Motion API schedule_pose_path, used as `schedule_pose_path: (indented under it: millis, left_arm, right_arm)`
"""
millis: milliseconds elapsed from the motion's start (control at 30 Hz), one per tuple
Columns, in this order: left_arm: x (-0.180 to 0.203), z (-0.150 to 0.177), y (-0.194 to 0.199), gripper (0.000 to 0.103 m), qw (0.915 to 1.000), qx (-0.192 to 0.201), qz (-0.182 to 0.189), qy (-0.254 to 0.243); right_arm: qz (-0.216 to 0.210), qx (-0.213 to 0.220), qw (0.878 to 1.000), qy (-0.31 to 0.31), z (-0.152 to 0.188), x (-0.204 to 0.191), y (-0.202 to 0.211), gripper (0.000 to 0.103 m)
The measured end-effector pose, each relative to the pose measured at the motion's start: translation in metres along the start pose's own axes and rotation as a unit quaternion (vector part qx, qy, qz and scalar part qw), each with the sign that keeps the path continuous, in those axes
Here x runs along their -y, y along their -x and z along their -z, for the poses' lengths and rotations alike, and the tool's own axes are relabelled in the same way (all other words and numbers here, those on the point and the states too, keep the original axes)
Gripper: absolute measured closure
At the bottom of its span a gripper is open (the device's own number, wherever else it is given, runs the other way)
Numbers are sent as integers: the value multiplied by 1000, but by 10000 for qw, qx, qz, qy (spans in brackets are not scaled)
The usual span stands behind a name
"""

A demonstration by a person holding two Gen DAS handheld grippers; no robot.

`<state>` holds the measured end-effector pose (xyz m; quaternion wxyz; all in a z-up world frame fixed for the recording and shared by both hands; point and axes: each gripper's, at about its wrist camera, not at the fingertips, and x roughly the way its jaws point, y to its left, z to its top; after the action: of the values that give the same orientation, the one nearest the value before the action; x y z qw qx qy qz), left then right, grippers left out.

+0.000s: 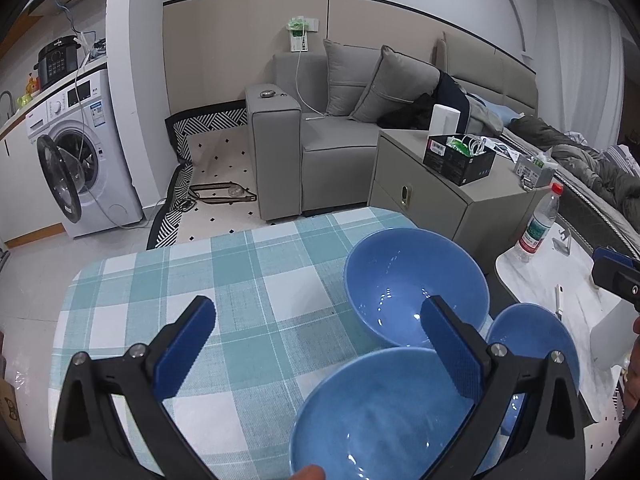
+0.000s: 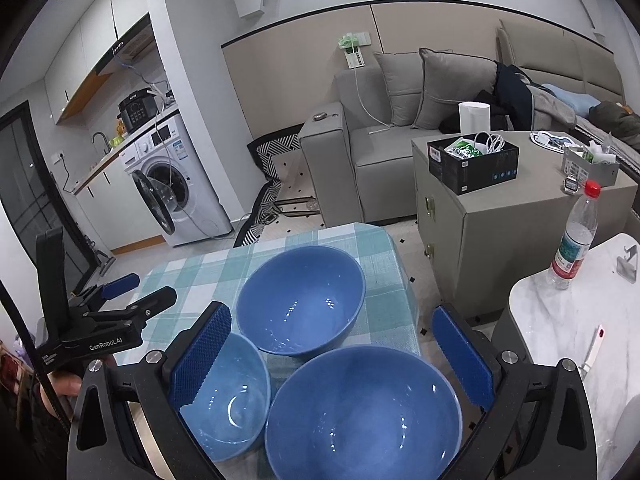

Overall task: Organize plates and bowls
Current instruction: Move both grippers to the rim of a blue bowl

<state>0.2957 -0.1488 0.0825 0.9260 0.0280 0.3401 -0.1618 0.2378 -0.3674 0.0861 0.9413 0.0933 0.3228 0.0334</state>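
Observation:
Three blue bowls stand close together on a teal plaid tablecloth (image 1: 180, 280). The far deep bowl (image 1: 400, 276) (image 2: 300, 300) is upright and empty. A lighter blue bowl (image 1: 380, 416) (image 2: 232, 396) sits nearest my left gripper. The third, larger bowl (image 1: 536, 340) (image 2: 364, 416) lies under my right gripper. My left gripper (image 1: 316, 312) (image 2: 148, 288) is open above the cloth, its right finger crossing in front of the far and lighter bowls. Above the bowls my right gripper (image 2: 332, 316) (image 1: 616, 276) hovers open and holds nothing.
A water bottle (image 2: 576, 240) with a red cap stands on a white marble table (image 2: 560, 320) to the right. A grey cabinet (image 2: 480, 216) carrying a black box sits behind the table's far right corner. Sofa and washing machine (image 1: 80, 160) stand further back.

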Motion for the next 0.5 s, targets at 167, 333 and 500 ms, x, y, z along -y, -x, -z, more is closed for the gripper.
schedule_pose_path:
  millis: [167,333,500]
  left_arm:
    - [-1,3,-19,0,9999,-103,-52,4]
    - [-4,7,-33,0,9997,-189,-146,-1]
    - [-7,9,-44,0,9992,-365,42,157]
  right_arm:
    - [-11,-295,9996,-40,1,2,-29,1]
    - [-103,-578,9982,-157,10,8,-53,1]
    - [-144,-830,9961,-262,16,15,-73,1]
